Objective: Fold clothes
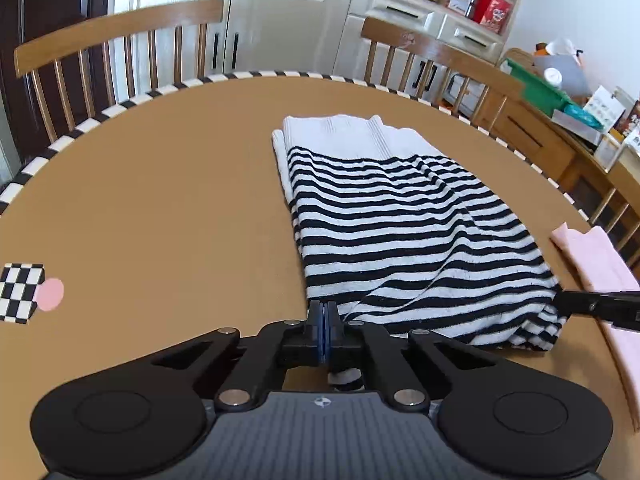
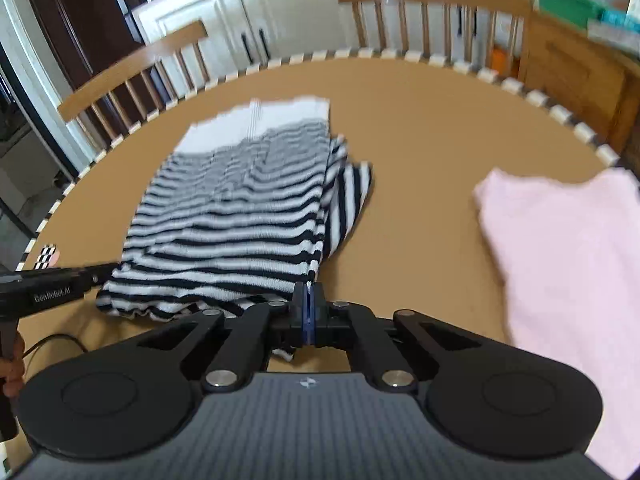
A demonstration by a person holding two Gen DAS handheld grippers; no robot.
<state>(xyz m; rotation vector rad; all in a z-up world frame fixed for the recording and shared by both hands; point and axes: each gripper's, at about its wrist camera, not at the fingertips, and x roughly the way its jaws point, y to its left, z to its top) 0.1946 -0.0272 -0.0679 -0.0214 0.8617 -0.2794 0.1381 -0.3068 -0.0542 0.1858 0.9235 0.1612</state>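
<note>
We see striped shirt [image 1: 400,224] lying half folded on brown counter [image 1: 160,184], white band at far end, near edge bunched. Left gripper [image 1: 324,312] at near left corner of shirt, jaws pressed together, striped cloth pinched between them. Right gripper [image 2: 309,300] at near right corner, jaws together also, holding shirt edge; bit of cloth hangs under them. Pink cloth [image 2: 568,264] lies on counter at right, apart from shirt. Two wooden chairs [image 1: 116,44] stand behind counter.

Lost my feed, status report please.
Both grippers, left and right, shut on near corners of the striped top. Top partly folded on the table. Pink cloth alongside, clear.
</note>
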